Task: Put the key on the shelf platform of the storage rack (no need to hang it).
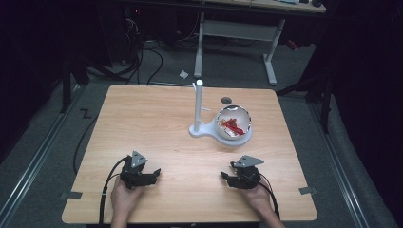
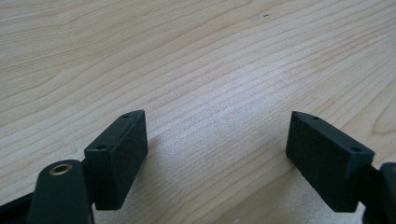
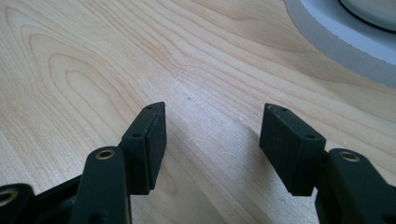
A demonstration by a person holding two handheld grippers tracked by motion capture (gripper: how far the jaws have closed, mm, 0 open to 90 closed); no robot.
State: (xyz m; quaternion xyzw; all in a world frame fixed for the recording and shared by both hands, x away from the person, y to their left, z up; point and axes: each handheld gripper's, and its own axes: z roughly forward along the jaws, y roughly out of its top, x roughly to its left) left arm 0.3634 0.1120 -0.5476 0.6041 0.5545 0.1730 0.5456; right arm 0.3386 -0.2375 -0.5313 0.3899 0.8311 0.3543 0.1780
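- The left gripper point(image 1: 154, 173) is resting low over the near left part of the wooden table point(image 1: 157, 118), held from behind by the person's left hand point(image 1: 125, 197).
- In the left gripper view its jaws are standing wide apart, with bare wood grain between them and nothing gripped.
- The right gripper point(image 1: 225, 176) is sitting on the near right part of the table, the right hand point(image 1: 259, 197) behind it.
- In the right gripper view its jaws are also standing apart, somewhat narrower than the left pair, with bare table between them; no object is lying between the pads point(image 3: 289, 144).
- The two grippers are pointing inward toward each other, well apart, with open tabletop between them.
- A white stand point(image 1: 198, 130) with an upright post is standing farther off, right of the table's centre.
- A bowl point(image 1: 233, 122) is sitting on the stand's round base, holding something red point(image 1: 233, 125); what it is cannot be told.
- The stand's pale base edge point(image 3: 345, 44) is showing at the far right of the right gripper view, near the right gripper.
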